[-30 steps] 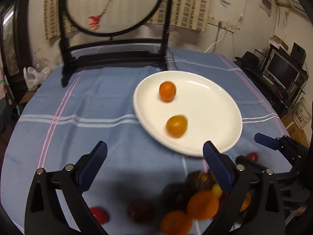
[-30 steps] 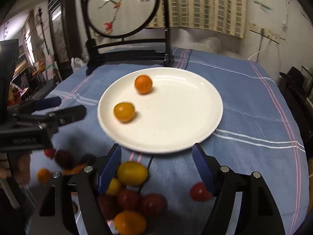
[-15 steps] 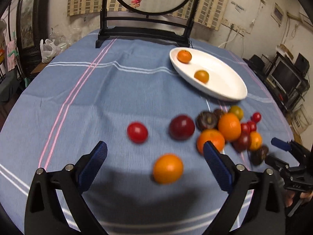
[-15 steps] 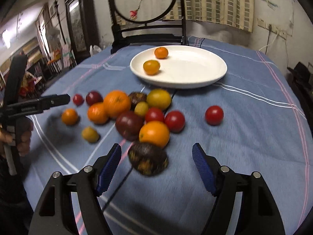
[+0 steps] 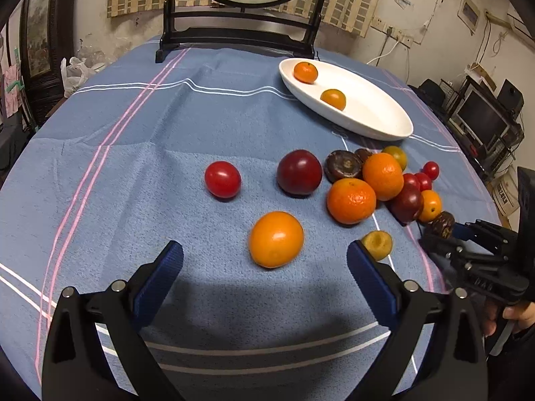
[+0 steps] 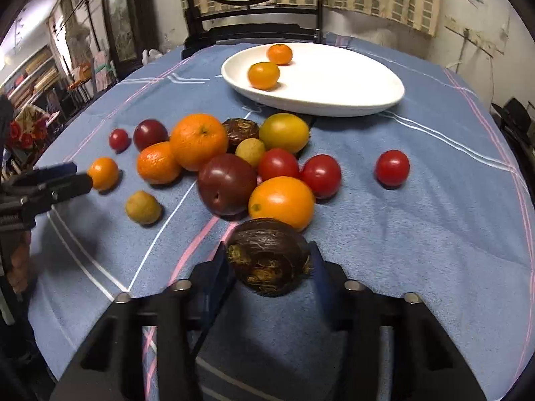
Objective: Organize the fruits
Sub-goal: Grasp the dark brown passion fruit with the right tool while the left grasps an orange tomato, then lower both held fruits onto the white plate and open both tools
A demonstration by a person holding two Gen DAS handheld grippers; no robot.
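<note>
A white plate [image 5: 374, 118] [image 6: 351, 90] at the far side holds two small oranges [image 5: 305, 72] [image 6: 263, 75]. Several loose fruits lie on the blue cloth: oranges, red tomatoes, dark plums, brown wrinkled fruits. My left gripper [image 5: 264, 262] is open, with an orange [image 5: 276, 239] just ahead between its fingers. My right gripper [image 6: 269, 262] is shut on a dark brown wrinkled fruit [image 6: 267, 260] at the near end of the pile; it shows at the right of the left wrist view [image 5: 443, 224].
A dark wooden screen stand [image 5: 240, 38] stands at the table's far edge. A red tomato [image 6: 392, 168] lies apart at the right. A small yellow-brown fruit [image 6: 143, 207] and a small orange [image 6: 103, 173] lie near the left gripper.
My right gripper has moved forward and closed on the brown wrinkled fruit. My left gripper has moved closer to the lone orange.
</note>
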